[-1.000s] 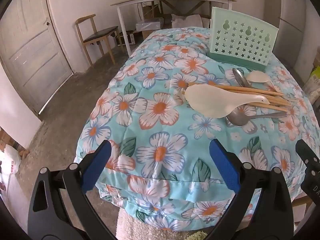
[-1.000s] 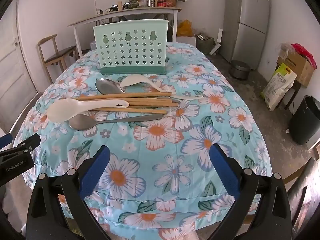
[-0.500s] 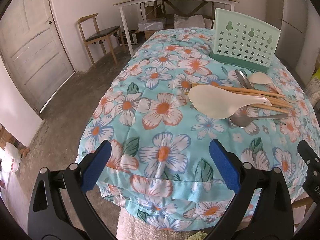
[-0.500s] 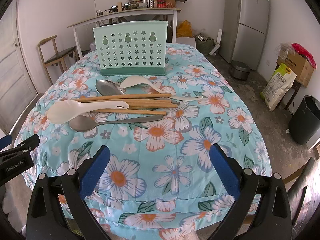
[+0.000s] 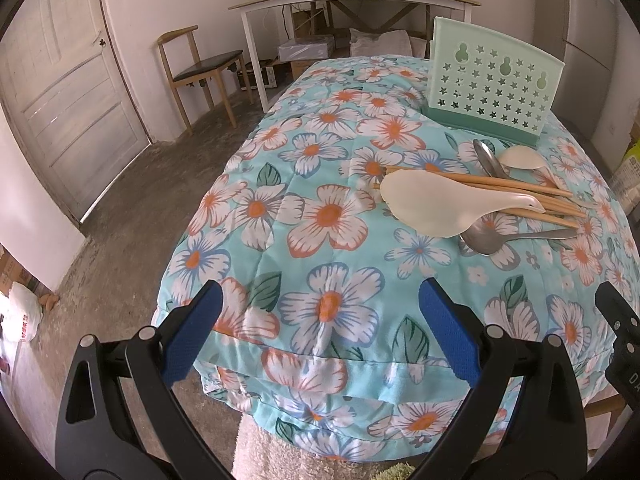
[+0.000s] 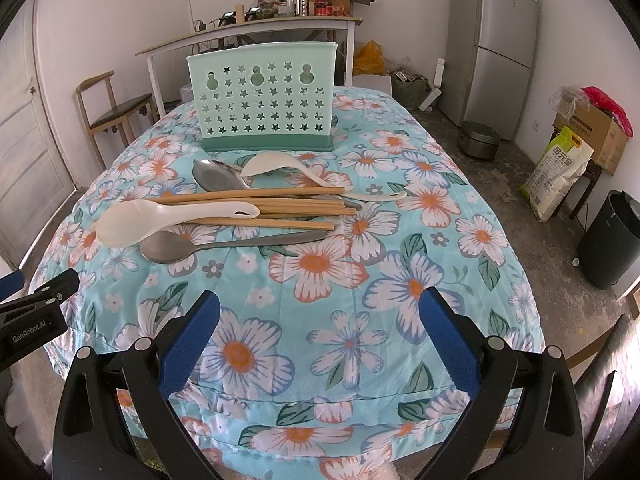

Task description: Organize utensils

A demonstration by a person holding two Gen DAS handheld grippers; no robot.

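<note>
Floral quilted tablecloth lies under both wide-open, empty grippers, left gripper and right gripper. Beyond them, a steel spoon, white rice paddle and wooden chopsticks lie just before the mint utensil holder. They look light, stiff and slippery; pinch mid-handle.

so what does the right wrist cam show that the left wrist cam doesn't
Only the right wrist view shows the grey fridge, the black bin, the printed sack and the left gripper from the side.

Only the left wrist view shows the white door in full and the white bag on the floor.

Both show the green utensil holder, the white rice paddle, the wooden chopsticks, two metal spoons, the floral cloth and the wooden chair. Each view shows its own gripper open and empty.
</note>
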